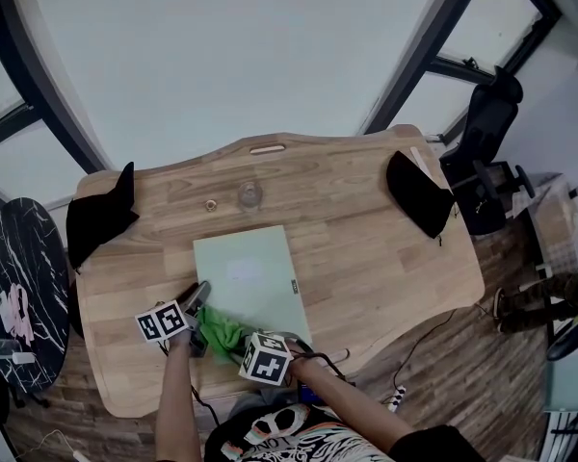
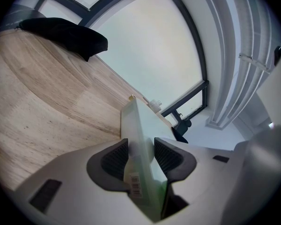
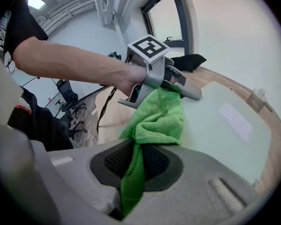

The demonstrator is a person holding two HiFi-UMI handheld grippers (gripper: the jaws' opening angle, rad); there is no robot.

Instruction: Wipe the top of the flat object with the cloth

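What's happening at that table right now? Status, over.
Left gripper clamped on edge of flat board. Right gripper shut on green cloth, cloth lying on the board's near corner. Only a flat white label elsewhere on top.

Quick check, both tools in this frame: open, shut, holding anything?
Left tool: closed on the edge of the pale green board.
Right tool: closed on the green cloth.

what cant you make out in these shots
- Head view: the print on the board's side label is too small to read.
- Head view: the right claw's tips are hidden under its marker cube and the cloth.
- Head view: the small clear thing on the table is too small to identify.
- Left gripper view: the board's top is seen nearly edge-on in the left claw.
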